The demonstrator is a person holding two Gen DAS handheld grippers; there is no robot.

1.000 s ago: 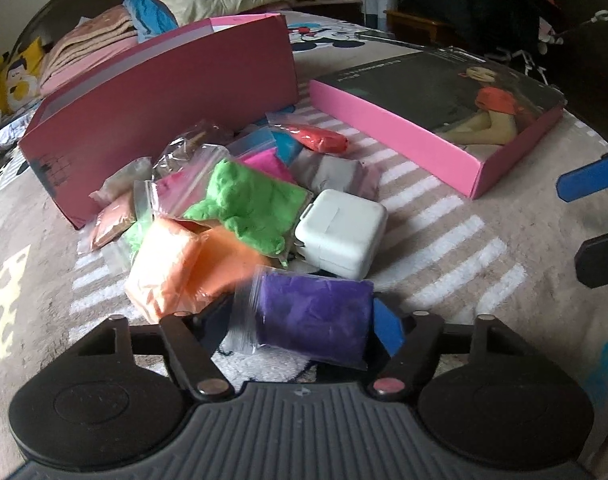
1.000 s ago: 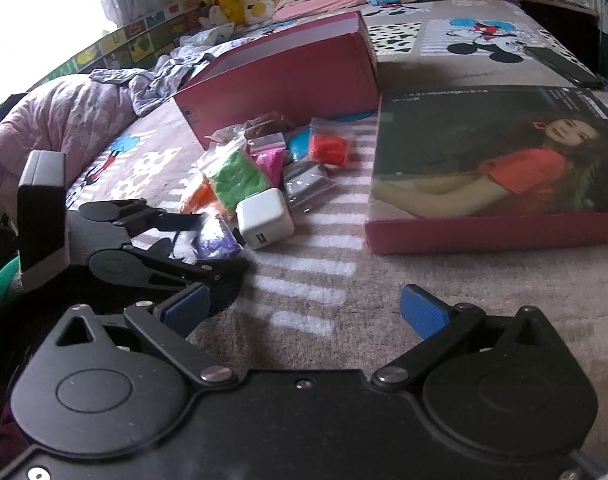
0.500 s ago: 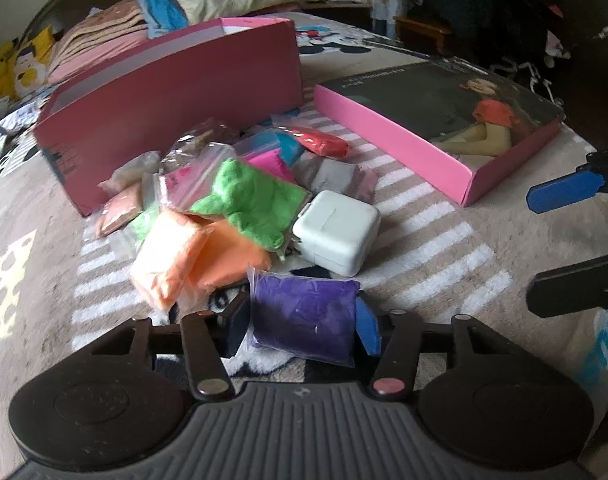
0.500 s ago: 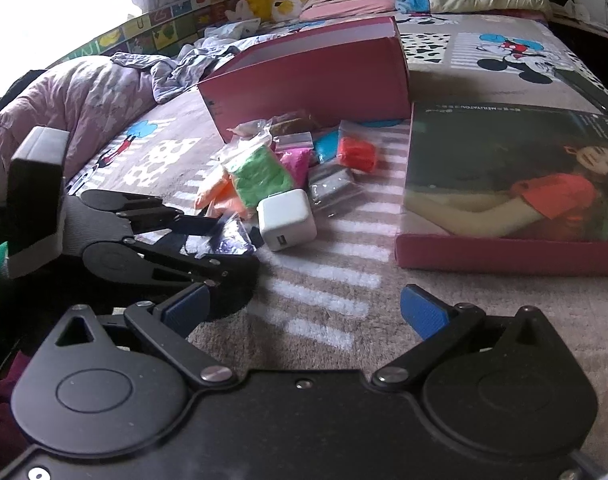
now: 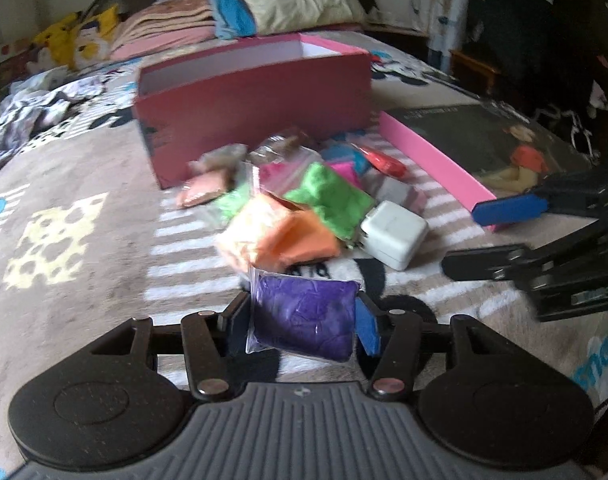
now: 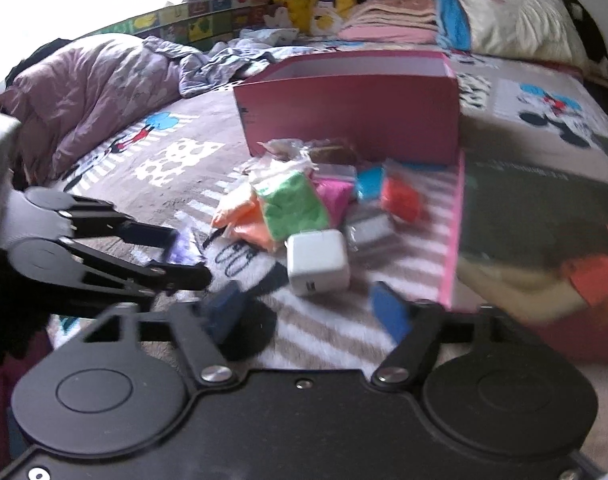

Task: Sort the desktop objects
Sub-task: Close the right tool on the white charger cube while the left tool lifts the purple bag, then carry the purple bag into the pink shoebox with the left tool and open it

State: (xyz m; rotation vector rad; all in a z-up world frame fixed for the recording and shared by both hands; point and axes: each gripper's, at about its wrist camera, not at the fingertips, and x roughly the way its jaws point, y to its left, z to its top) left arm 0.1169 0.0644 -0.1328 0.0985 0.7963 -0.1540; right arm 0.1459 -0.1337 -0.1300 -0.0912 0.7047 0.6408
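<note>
We are early in the sort — the pile of clay bags lies on the blanket in front of the open pink box, with the white charger at its near edge. Whether anything is in the box, we cannot tell. Our left gripper is clamped on the purple bag, lifted clear of the pile. Our right gripper points down at the charger; its jaws have just been closing, with nothing between them.
</note>
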